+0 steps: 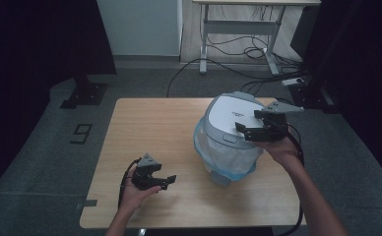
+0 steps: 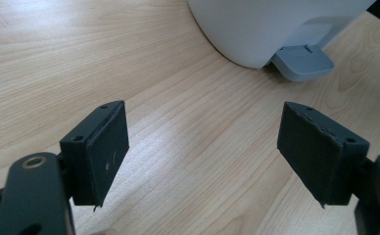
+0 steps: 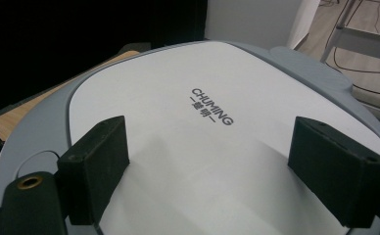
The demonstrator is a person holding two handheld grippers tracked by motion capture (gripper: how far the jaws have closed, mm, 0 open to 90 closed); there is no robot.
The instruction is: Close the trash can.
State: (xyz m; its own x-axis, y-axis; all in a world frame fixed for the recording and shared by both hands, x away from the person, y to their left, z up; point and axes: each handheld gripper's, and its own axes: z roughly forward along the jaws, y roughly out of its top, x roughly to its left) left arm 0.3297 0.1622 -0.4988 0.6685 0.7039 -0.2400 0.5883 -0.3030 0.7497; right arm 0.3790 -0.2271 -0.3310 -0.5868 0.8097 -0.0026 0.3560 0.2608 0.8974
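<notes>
Wooden table point(image 1: 144, 123), light grain, square top, standing on grey floor point(image 1: 41, 162) in a dim room; a second desk point(image 1: 238, 19) with loose cables under it at the far wall. On the table's right half sits a white pedal bin point(image 1: 227, 140), lid closed, grey rim around a white lid panel, a blue-edged liner bag point(image 1: 213, 150) showing at the rim and hanging down the body. Lid point(image 3: 212, 112) carries the printed word "CHUMING" in the right gripper view. Grey foot pedal point(image 2: 301, 62) projects from the bin's base toward the person, resting just off the tabletop in the left gripper view. Right gripper point(image 1: 258, 129), held in the right hand point(image 1: 282, 147), sits over the near right part of the lid; jaws spread wide, nothing between them, pads just above the lid surface, contact cannot be told. Left gripper point(image 1: 160, 181), held in the left hand point(image 1: 132, 194), low over the table's near left area, well apart from the bin, pointed toward the pedal; jaws wide apart, empty, bare wood between them. A floor marking "9" point(image 1: 82, 132) lies left of the table.
</notes>
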